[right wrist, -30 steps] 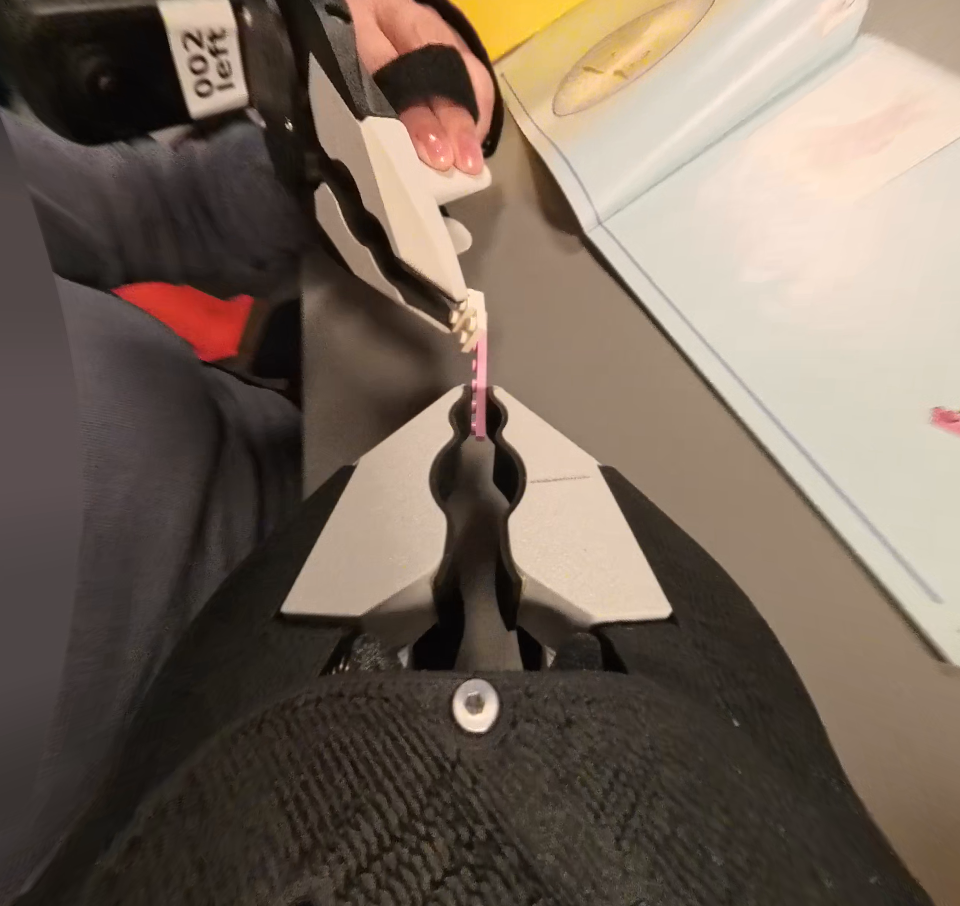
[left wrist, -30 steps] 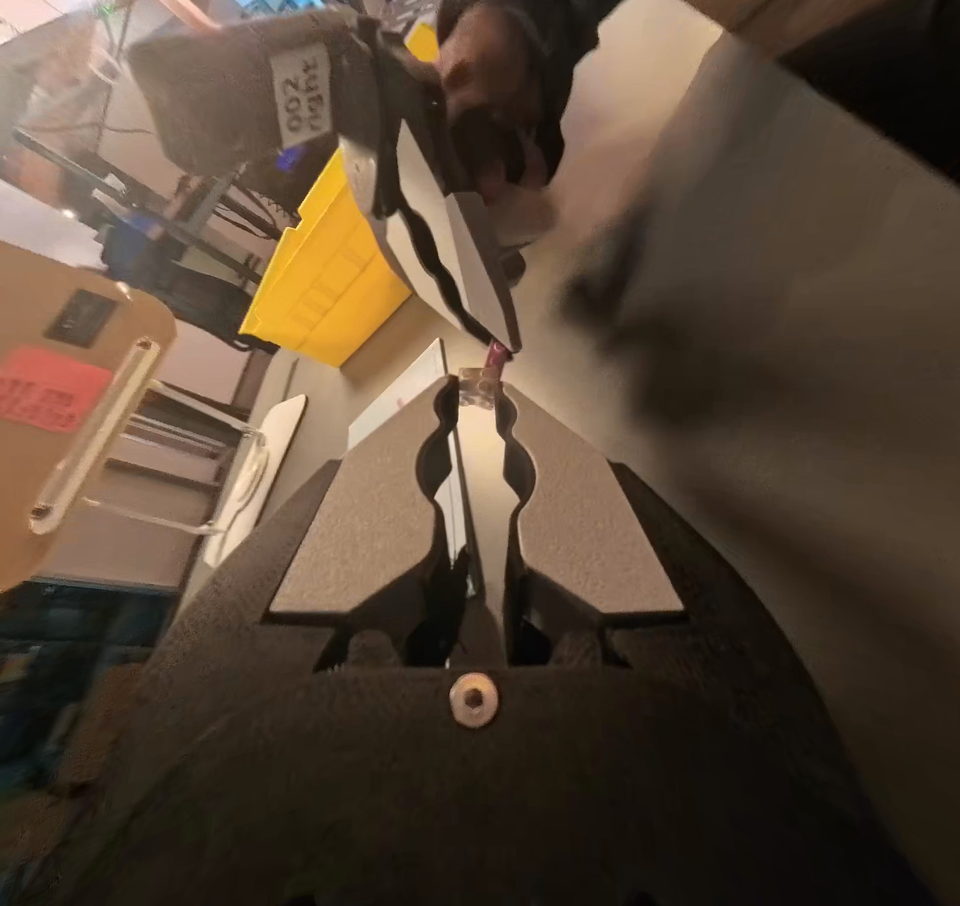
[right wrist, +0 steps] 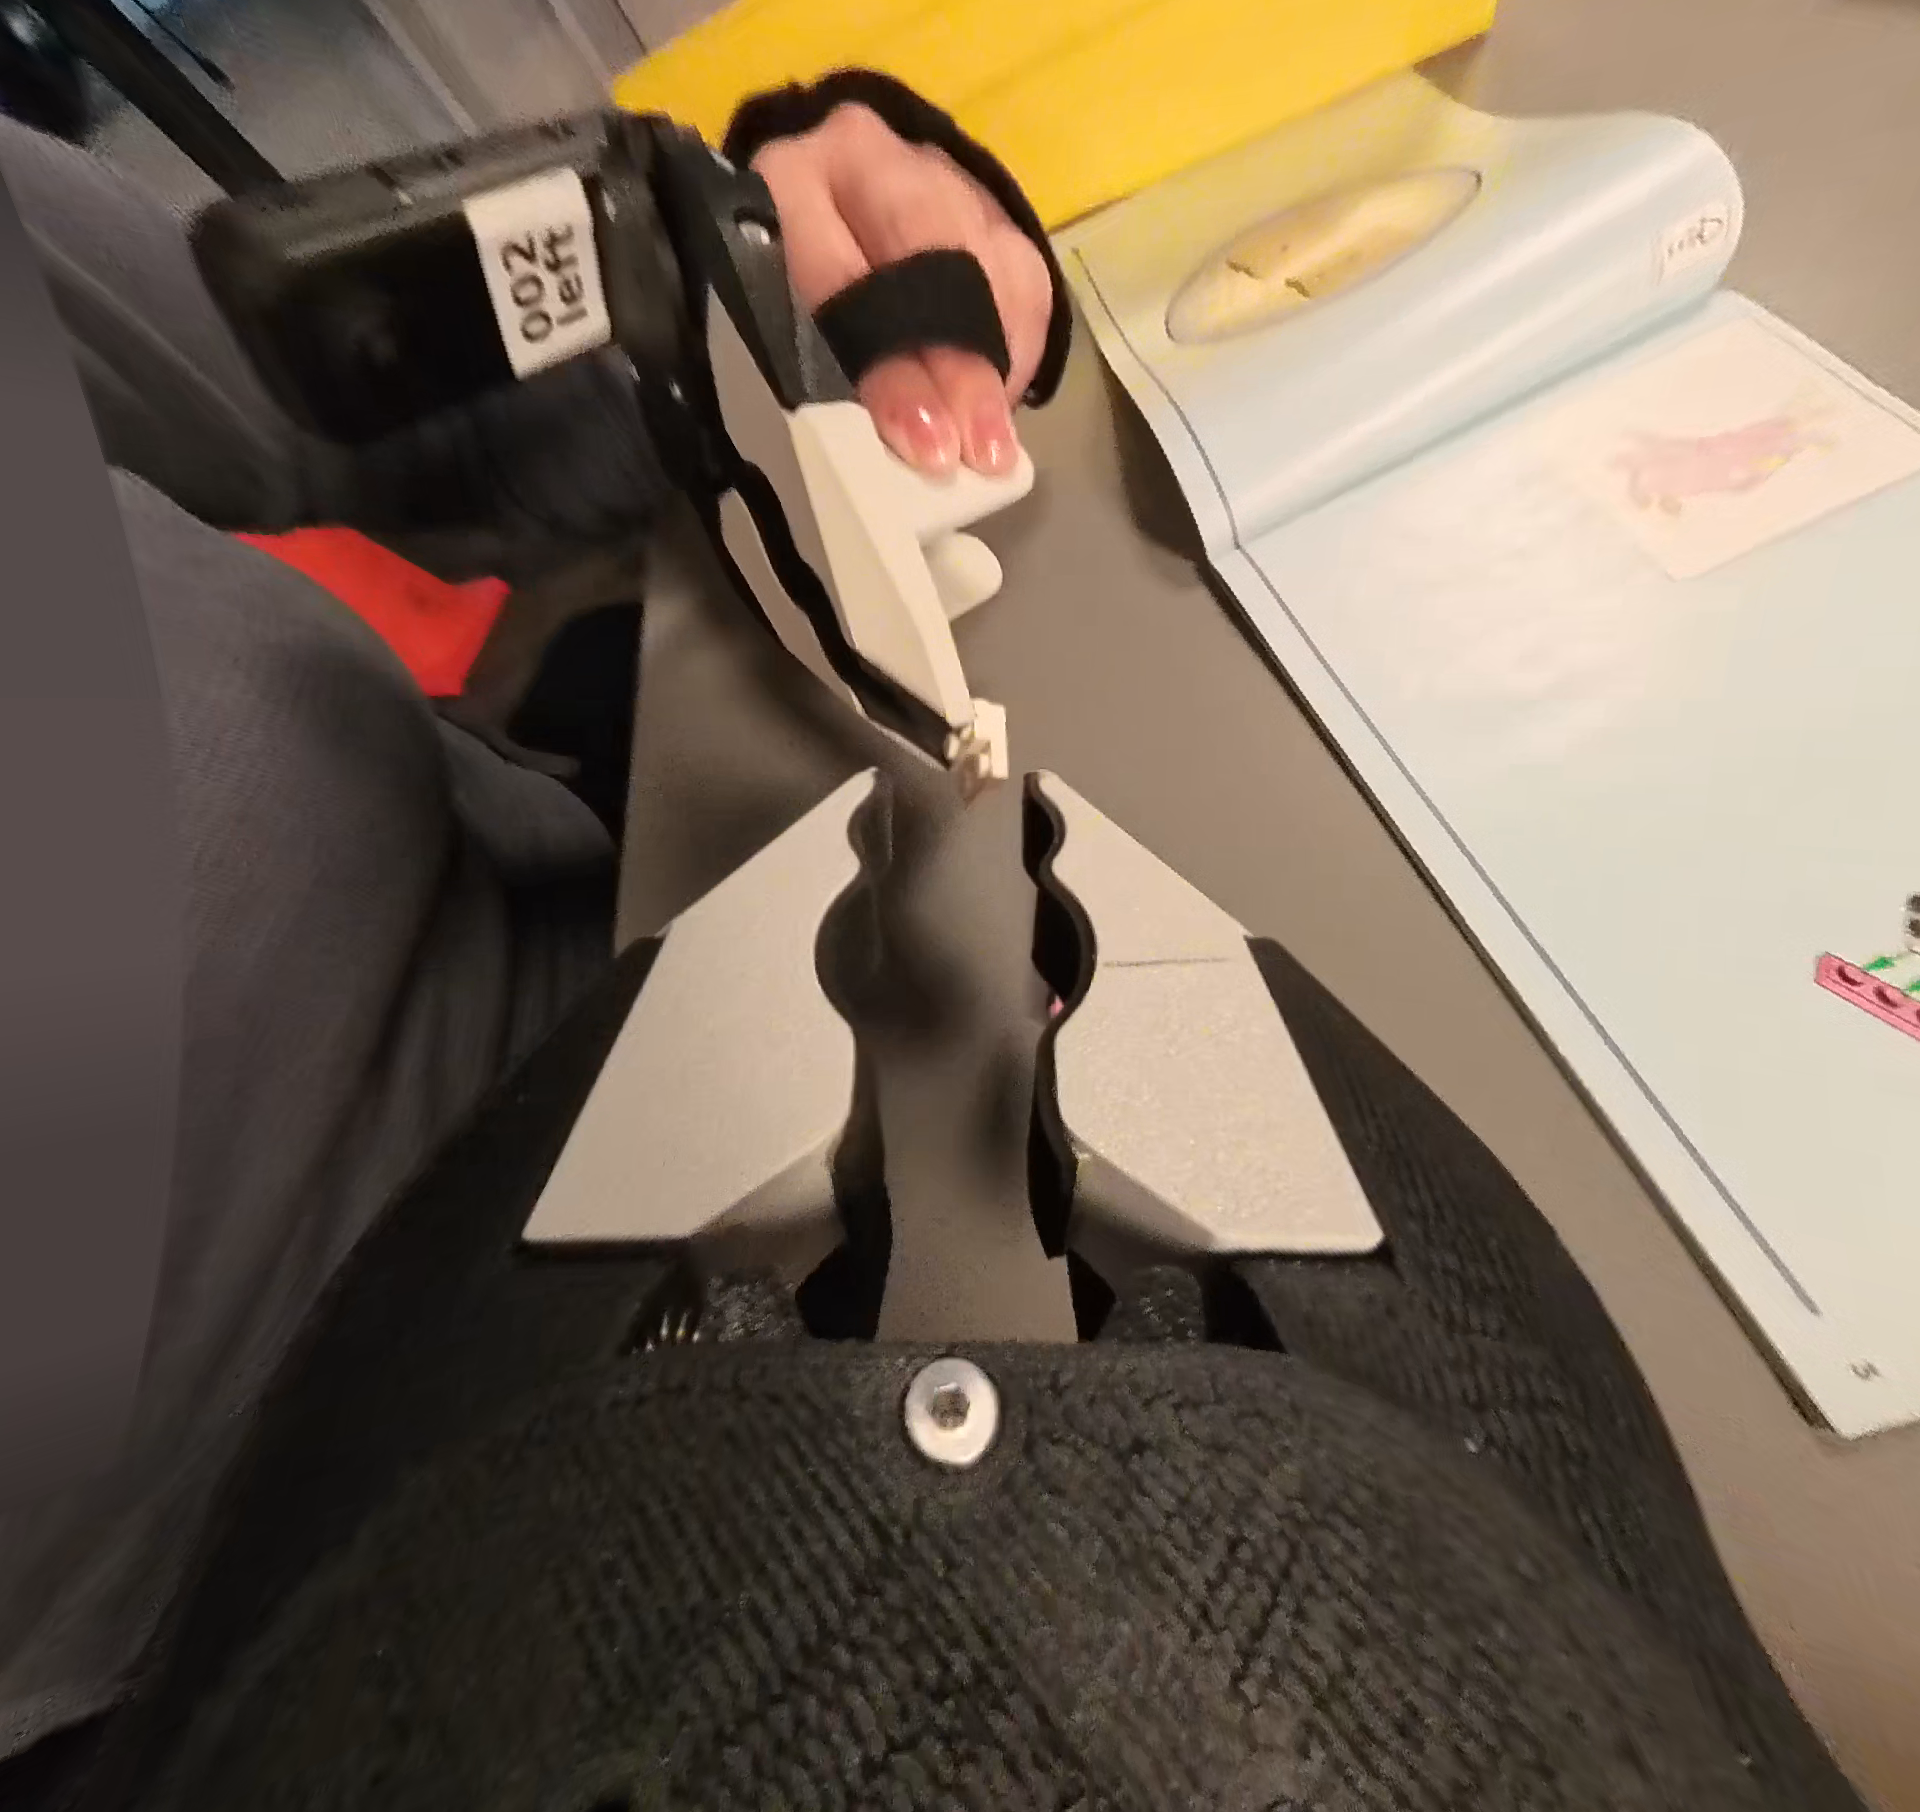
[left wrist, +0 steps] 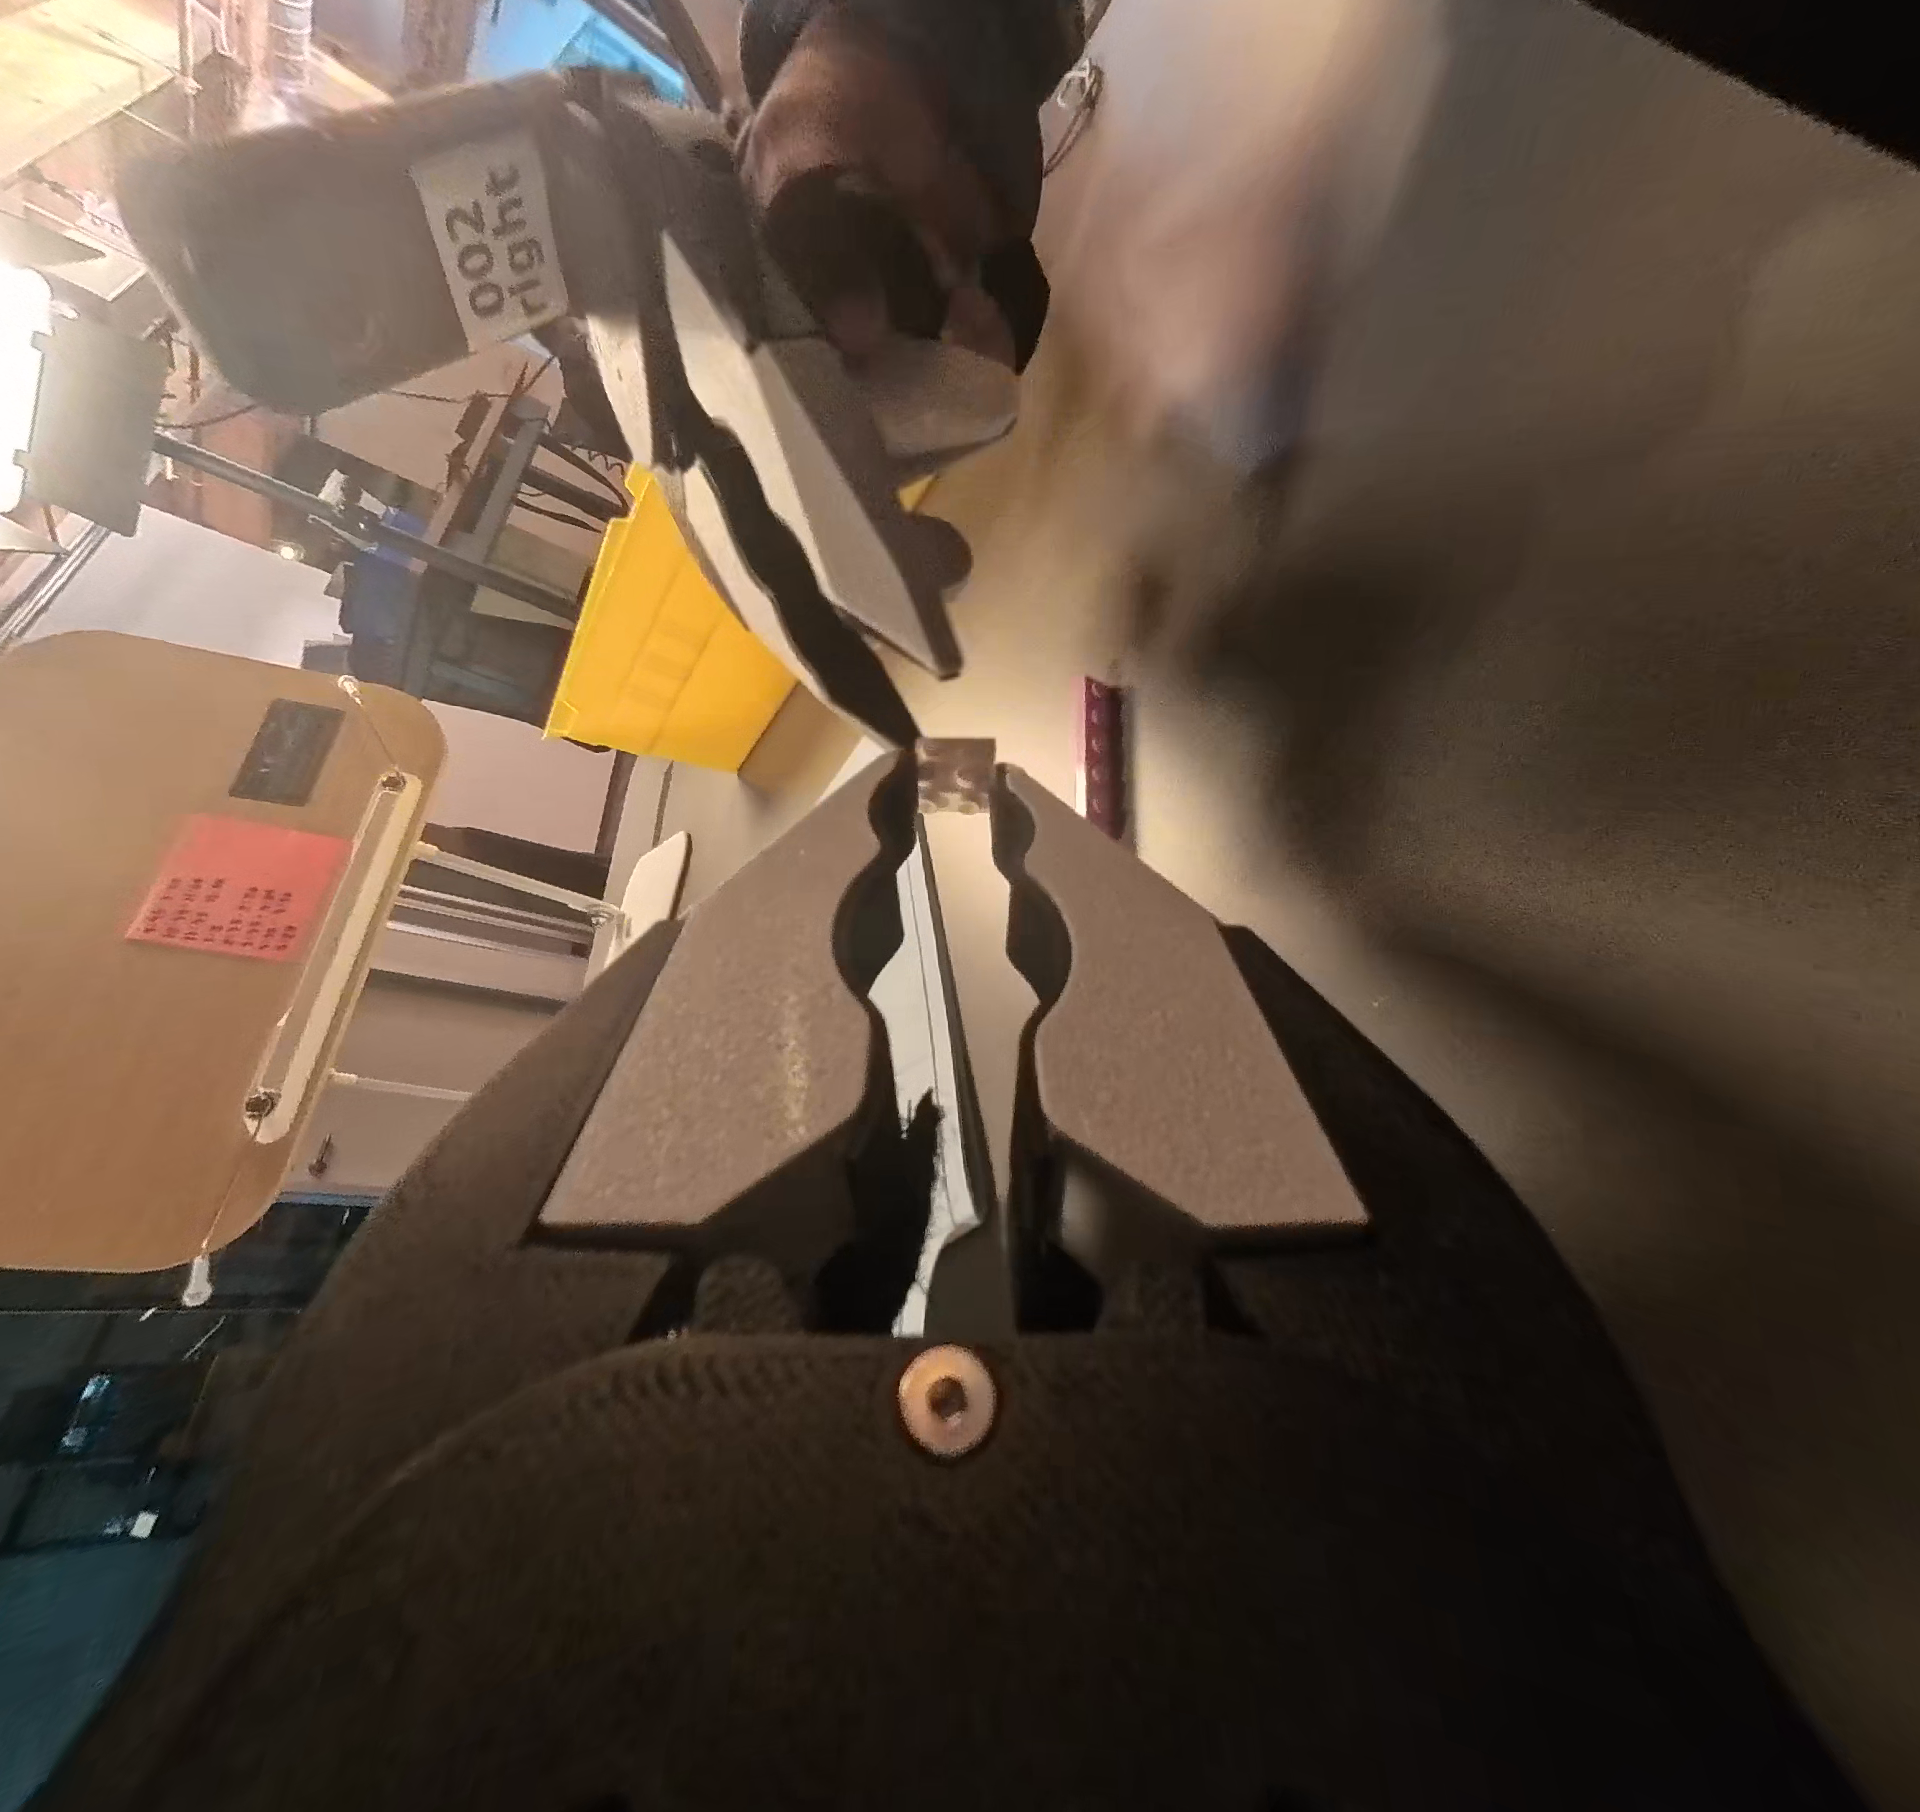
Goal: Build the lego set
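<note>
While both claws hang close over a grey tabletop (right wrist: 1226,723), the biggest thing near them is a yellow bin (right wrist: 1091,6) lying beyond the left gripper's far side, seen also past the right gripper (left wrist: 925,713) in the left wrist view. To the right of the right gripper (right wrist: 951,786) lies an open pale-blue booklet (right wrist: 1558,671), its pages flat on the table and one leaf curled over at the far end. A person's dark-clothed lap fills the space left of that claw.

The right gripper's fingers stand apart with bare table showing between them; nothing is pinched there. Just ahead of its fingertips, the left gripper (right wrist: 966,734) comes down at a slant, a hand (right wrist: 914,308) in a black strap on its handle.

The left gripper (left wrist: 956,775) is clamped on a small white studded brick (left wrist: 954,775), both fingertips pressed on its sides. Just right of those tips, a pink studded strip (left wrist: 1101,754) lies on the table.
</note>
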### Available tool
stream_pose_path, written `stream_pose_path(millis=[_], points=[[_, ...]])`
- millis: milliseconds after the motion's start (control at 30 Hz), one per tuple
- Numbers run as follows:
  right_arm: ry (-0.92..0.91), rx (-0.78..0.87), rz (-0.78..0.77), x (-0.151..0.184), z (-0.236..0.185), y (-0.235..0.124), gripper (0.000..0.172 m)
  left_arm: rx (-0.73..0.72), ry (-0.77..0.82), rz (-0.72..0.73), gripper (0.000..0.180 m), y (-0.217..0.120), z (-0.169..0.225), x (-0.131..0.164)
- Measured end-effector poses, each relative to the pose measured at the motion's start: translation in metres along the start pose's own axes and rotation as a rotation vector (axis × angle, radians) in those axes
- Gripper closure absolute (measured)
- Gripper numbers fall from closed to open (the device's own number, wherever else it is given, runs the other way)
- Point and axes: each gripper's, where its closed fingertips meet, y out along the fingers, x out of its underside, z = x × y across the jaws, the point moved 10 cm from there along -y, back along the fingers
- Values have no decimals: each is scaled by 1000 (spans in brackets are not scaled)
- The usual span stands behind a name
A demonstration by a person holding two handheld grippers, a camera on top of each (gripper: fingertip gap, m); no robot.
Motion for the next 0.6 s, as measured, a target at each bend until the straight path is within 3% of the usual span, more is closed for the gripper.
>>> stream_pose_path(millis=[200, 333, 400, 500, 600], points=[[5, -7, -29, -1, 0, 4, 165, 8, -17, 37, 168, 0, 1, -4], [4, -10, -53, 0, -1, 6, 167, 38, -64, 51, 167, 1, 2, -4], [-56, 47, -78, 2, -4, 7, 168, 55, -185, 45, 170, 2, 1, -4], [-204, 148, -138, 7, -15, 12, 169, 187, -445, 11, 145, 3, -6, -3], [-346, 236, -163, 11, -27, 20, 169, 268, -550, 30, 150, 3, -11, -6]])
